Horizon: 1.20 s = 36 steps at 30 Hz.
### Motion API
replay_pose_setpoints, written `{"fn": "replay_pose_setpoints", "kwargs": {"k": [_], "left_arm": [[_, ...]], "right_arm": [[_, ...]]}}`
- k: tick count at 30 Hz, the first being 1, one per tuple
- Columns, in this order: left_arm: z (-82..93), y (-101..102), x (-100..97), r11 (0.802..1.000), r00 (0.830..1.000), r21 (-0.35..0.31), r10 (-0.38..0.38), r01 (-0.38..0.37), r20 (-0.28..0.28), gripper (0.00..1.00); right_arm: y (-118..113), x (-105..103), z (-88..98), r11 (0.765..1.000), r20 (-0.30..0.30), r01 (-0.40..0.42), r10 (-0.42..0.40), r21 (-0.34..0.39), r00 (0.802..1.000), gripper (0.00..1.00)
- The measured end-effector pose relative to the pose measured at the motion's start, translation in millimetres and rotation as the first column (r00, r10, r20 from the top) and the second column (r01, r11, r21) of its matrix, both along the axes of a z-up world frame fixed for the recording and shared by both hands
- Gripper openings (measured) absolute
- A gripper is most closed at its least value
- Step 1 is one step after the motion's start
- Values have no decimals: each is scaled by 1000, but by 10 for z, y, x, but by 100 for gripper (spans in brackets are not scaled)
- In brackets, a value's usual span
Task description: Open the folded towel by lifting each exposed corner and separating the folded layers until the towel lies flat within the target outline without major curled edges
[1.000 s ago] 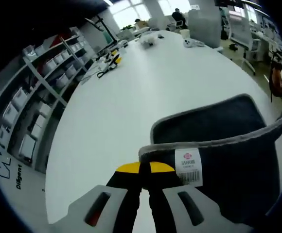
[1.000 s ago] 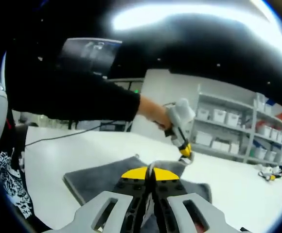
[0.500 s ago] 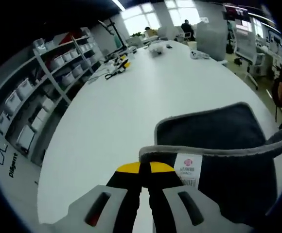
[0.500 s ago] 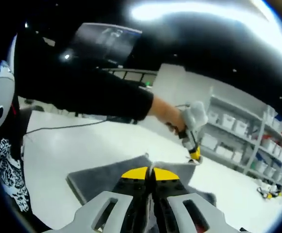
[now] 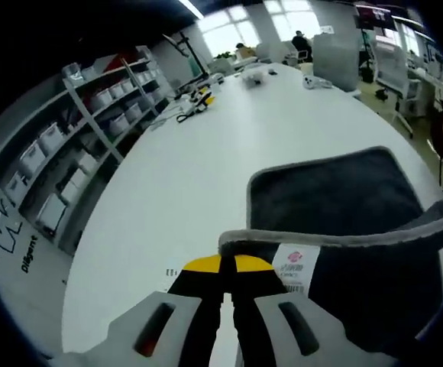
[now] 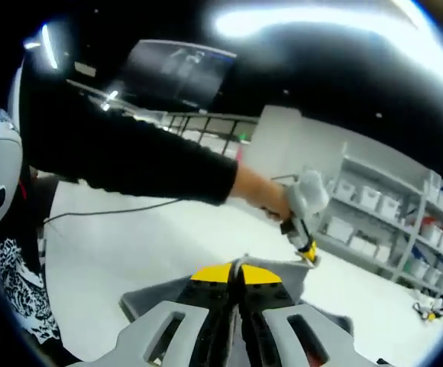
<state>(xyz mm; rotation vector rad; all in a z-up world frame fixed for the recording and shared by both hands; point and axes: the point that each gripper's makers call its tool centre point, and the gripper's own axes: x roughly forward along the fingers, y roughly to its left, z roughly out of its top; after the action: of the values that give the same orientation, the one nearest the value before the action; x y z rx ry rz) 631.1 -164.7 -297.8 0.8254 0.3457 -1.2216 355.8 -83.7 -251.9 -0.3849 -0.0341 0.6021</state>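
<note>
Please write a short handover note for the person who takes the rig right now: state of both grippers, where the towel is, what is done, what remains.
Left gripper: shut on the grey towel, at the edge by its white label, lifted off the white table.
Right gripper: shut on the towel's edge, also raised.
Done: the top layer is held up by both grippers; the lower layer lies on the table.
Left: spread the lifted layer open, lay it flat, smooth curled edges. No target outline is visible here.

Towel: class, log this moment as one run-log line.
stage: unfolding | left gripper: shut on towel edge | right gripper: shut on towel, lifted | lower layer: on table | flat: not yet
</note>
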Motion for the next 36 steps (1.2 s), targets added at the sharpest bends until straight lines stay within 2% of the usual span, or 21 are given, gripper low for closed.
{"fn": "replay_pose_setpoints", "kwargs": {"k": [3, 10, 14, 19, 28, 36], "left_arm": [[-31, 112, -25, 1000, 1000, -2, 23, -23, 0, 2], [63, 243, -52, 996, 998, -58, 65, -66, -15, 2], [59, 330, -58, 998, 998, -41, 49, -48, 38, 2], [37, 450, 10, 998, 996, -33, 56, -54, 69, 2], [-17, 755, 54, 994, 992, -23, 110, -109, 60, 2], [0, 922, 46, 992, 991, -41, 122, -120, 58, 2]], "right_arm": [[49, -35, -30, 1000, 0, -1, 1, -5, 1000, 0], [186, -69, -24, 1000, 9, -17, 17, -15, 1000, 0], [224, -18, 56, 1000, 28, -11, 10, 6, 1000, 0], [339, 20, 68, 1000, 32, -17, 16, 24, 999, 0], [543, 26, 4, 998, 17, -54, 54, 16, 998, 0], [688, 2, 70, 997, 31, -78, 78, 6, 996, 0]]}}
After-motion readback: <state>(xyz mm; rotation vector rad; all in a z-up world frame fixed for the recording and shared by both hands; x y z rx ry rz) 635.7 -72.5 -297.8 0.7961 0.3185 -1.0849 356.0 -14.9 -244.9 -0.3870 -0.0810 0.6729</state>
